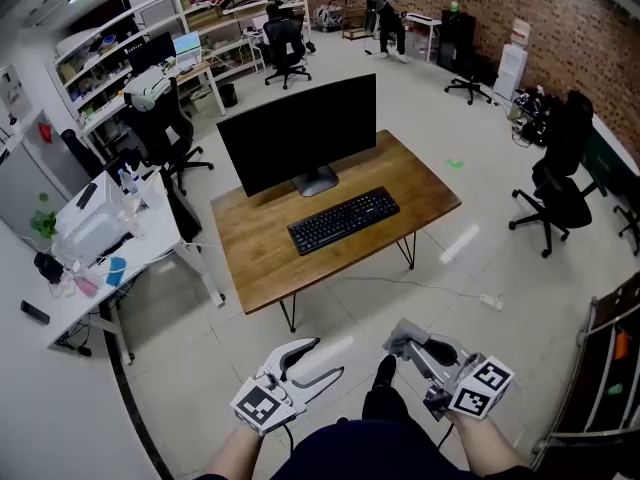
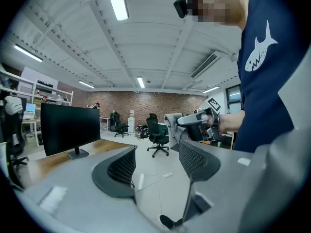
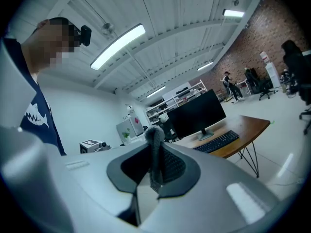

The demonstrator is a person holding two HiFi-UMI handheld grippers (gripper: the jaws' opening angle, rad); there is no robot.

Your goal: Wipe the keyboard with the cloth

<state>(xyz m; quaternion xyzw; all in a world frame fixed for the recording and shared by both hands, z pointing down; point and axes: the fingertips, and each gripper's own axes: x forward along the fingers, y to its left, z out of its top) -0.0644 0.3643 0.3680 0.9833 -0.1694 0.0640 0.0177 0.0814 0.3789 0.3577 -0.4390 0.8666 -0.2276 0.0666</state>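
The black keyboard point(image 1: 343, 220) lies on a wooden desk point(image 1: 260, 258) in front of a dark monitor point(image 1: 298, 130), well ahead of both grippers. In the right gripper view the keyboard point(image 3: 216, 141) sits far off to the right. My right gripper point(image 1: 398, 345) is shut on a grey cloth point(image 3: 155, 152), which stands up between its jaws. My left gripper point(image 1: 326, 359) is open and holds nothing. From the left gripper view, its own jaws point(image 2: 156, 165) stand apart, and the right gripper point(image 2: 200, 125) with the cloth point(image 2: 172, 128) shows beyond them.
Black office chairs point(image 1: 555, 183) stand to the right and behind the desk. A white side table point(image 1: 110, 238) with bottles and clutter is at the left. Shelving point(image 1: 130, 48) lines the back wall. A person point(image 1: 386, 13) stands far off. A cable and power strip point(image 1: 489, 300) lie on the floor.
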